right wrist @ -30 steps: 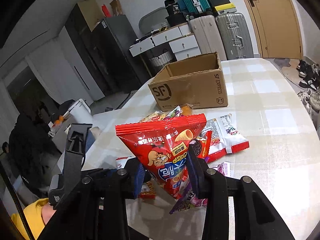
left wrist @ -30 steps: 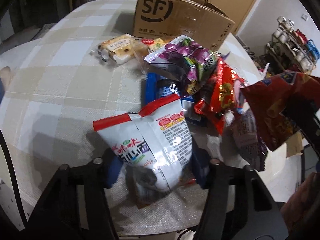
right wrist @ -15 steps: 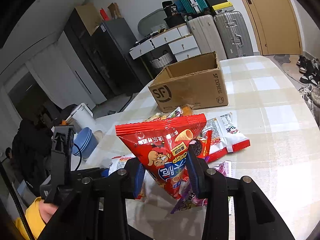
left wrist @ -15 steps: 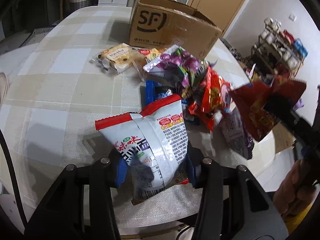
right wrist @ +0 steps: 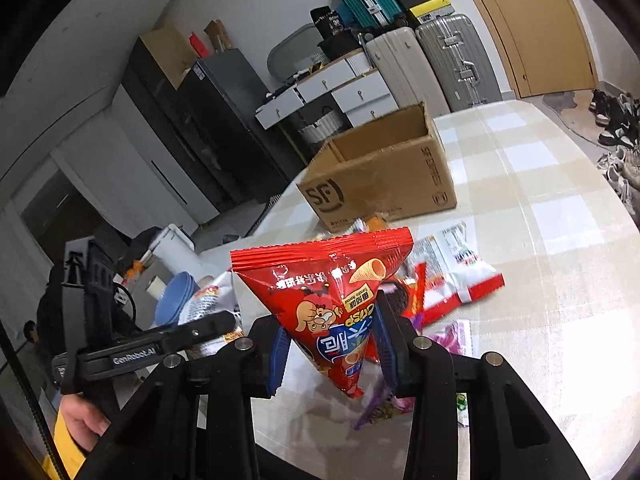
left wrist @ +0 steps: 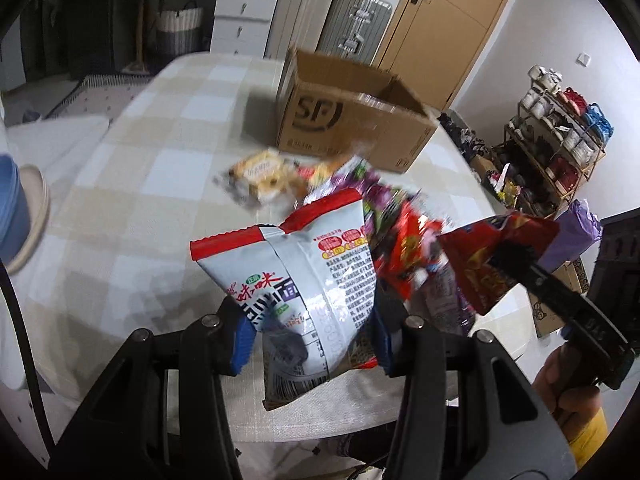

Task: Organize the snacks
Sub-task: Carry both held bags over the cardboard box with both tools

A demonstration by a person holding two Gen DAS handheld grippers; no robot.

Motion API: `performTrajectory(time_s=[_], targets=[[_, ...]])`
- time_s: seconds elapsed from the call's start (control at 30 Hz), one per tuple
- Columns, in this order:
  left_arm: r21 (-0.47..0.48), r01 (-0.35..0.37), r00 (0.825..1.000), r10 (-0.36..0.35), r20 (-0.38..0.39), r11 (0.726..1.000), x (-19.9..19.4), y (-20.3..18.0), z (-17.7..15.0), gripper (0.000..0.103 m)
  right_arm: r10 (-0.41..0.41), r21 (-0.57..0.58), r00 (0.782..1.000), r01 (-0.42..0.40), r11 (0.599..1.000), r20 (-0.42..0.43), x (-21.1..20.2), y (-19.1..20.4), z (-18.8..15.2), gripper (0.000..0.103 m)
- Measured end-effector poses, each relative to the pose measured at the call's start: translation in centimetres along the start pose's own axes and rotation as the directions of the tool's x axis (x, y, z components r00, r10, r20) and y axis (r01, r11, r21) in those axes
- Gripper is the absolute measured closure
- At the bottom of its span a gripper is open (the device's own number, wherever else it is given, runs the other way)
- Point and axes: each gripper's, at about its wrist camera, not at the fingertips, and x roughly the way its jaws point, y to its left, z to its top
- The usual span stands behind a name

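Item, tabletop (left wrist: 132, 200), beige checked cloth. I read the next move as off it, toward the box.

Item, open brown cardboard box (left wrist: 352, 120), standing at the far side beyond the loose snack pile (left wrist: 280, 176), ahead of both tongs.

Item, white-and-red noodle packet (left wrist: 304, 284), pinched in my left tongs (left wrist: 310, 334), long axis upright.

Item, red corn-crisp bag (right wrist: 332, 300), clamped in my right tongs (right wrist: 332, 344), sealed top edge uppermost. I cannot tell which hand is nearer the box.
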Motion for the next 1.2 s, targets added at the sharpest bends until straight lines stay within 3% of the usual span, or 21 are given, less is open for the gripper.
performTrajectory(time_s=[0.27,0.6,0.93,1.03,1.2], targets=[[0.063,-0.010,0.996,0.005,0.090,0.998,-3.6,-1.9,4.6,0.059,-0.051,-0.082,0.999,0.050,0.995,-0.004,-0.3,2.8,3.3,0.065],[0.097,-0.007,0.996,-0.001,0.087,0.995,-3.3,-3.2,11.1,0.059,-0.108,-0.109,0.994,0.107,0.988,0.000,0.6,3.3,9.4,0.065],[0.130,0.000,0.999,-0.006,0.047,0.991,2.0,-5.2,20.9,0.059,-0.083,-0.084,0.997,0.083,0.993,0.003,3.5,2.3,16.0,0.065],[0.154,0.027,0.999,-0.032,0.030,0.988,4.7,-6.2,23.9,0.059,-0.087,-0.060,0.996,0.087,0.994,0.000,5.1,1.6,17.9,0.065],[0.174,0.017,1.000,-0.017,0.000,0.985,10.2,-6.8,28.4,0.059,-0.113,-0.023,0.993,0.112,0.993,-0.028,8.5,-0.5,20.3,0.065]])
